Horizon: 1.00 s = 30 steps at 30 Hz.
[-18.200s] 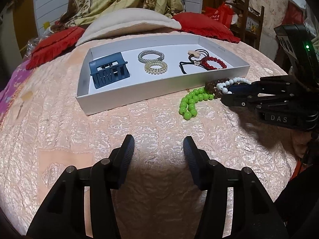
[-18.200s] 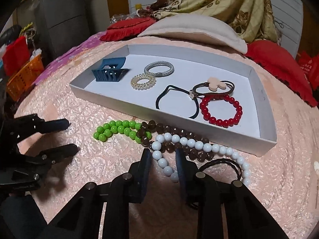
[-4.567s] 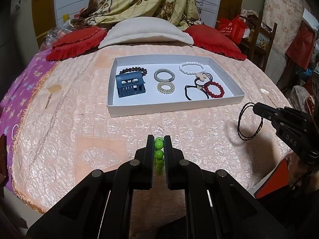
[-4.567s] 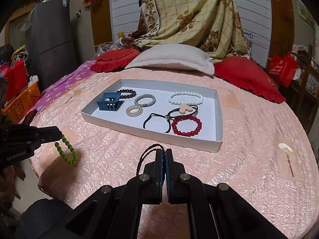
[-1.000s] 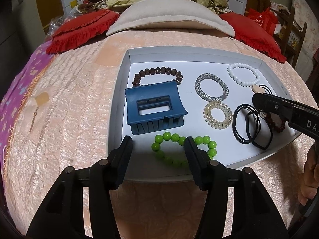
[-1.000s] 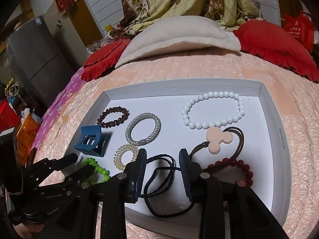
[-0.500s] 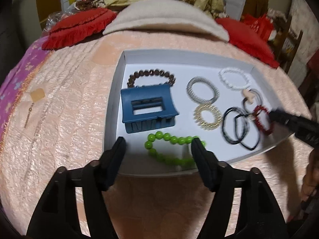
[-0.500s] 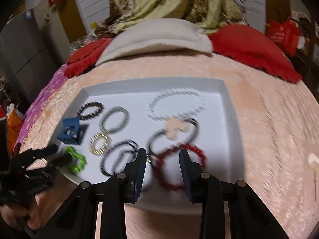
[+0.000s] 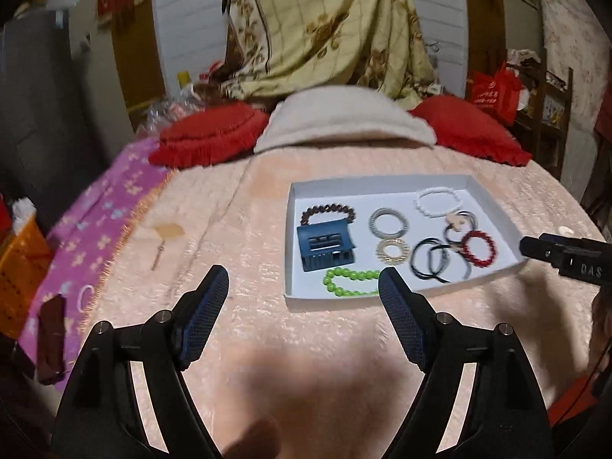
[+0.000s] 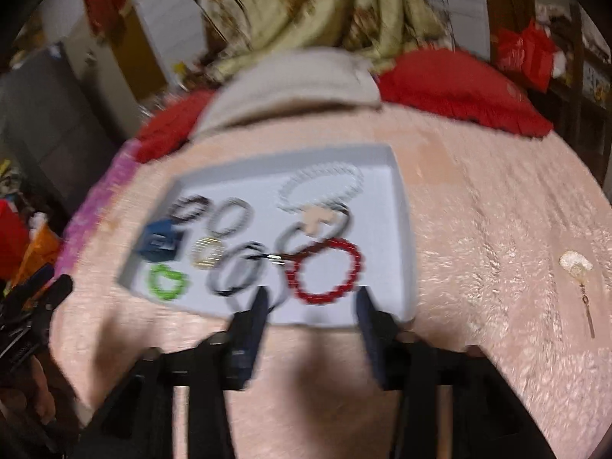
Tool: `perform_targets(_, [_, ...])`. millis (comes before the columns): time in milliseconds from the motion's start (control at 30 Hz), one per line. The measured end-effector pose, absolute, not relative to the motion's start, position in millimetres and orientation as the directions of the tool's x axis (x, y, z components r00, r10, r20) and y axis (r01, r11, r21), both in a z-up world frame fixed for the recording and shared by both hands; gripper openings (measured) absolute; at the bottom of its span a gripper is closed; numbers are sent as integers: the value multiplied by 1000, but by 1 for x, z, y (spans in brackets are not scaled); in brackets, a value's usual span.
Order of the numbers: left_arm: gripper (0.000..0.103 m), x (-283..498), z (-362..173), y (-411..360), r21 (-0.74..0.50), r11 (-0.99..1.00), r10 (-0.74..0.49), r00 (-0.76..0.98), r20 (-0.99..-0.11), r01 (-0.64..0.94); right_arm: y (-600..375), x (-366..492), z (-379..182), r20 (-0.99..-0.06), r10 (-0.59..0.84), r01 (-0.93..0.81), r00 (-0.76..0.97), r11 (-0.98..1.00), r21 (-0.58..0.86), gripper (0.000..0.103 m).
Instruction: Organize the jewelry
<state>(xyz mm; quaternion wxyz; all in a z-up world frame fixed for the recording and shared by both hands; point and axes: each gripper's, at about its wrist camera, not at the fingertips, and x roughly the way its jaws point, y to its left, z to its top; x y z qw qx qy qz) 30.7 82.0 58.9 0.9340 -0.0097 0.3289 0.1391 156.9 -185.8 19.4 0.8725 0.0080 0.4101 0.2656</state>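
Two sets of tongs hang over the bed with nothing between their pads. Our left tongs [image 9: 304, 287] stand spread wide, having just been opening, and so do our right tongs [image 10: 310, 304], whose pads have also just been parting. Every piece we can see lies inside the white tray [image 9: 493, 201] on the peach bedspread [image 9: 237, 229]: the green bead bracelet [image 9: 350, 281] at the tray's lower edge, the blue claw clip [image 9: 325, 246] above it, the black hair ties [image 9: 436, 262] to the right, the red bead bracelet [image 9: 478, 248] beyond them.

We judge the step in hand to be backing clear after the drop. Doing it well means lifting straight away, keeping the pads apart, so no bead or elastic snags and drags out.

From the left wrist, the tray sits right of centre, just above the right pad. From the right wrist, blurred, it lies directly above the tongs.
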Motion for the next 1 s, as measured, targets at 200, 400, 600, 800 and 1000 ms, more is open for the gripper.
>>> perform_targets(200, [100,6,61,76,-103,963,119,735,-668,-249,-195,102,28,-663,453,-434,596,876,208,77])
perform_targets(400, [100,-12,66,53,-152,957,78,722,-688,-249,-210,81,24,-673,402,-403,621,900,166,77])
perform_targets(600, [101,-27,84,27,-15,966,176,697,-695,-259,-213,61,21,-680,388,-417,622,899,131,77])
perform_targets(800, [101,-29,86,24,32,964,207,673,-710,-263,-205,51,20,-676,363,-413,641,906,94,77])
perform_targets(1000, [101,-24,81,32,16,963,199,666,-719,-270,-199,57,21,-693,345,-407,633,910,81,77])
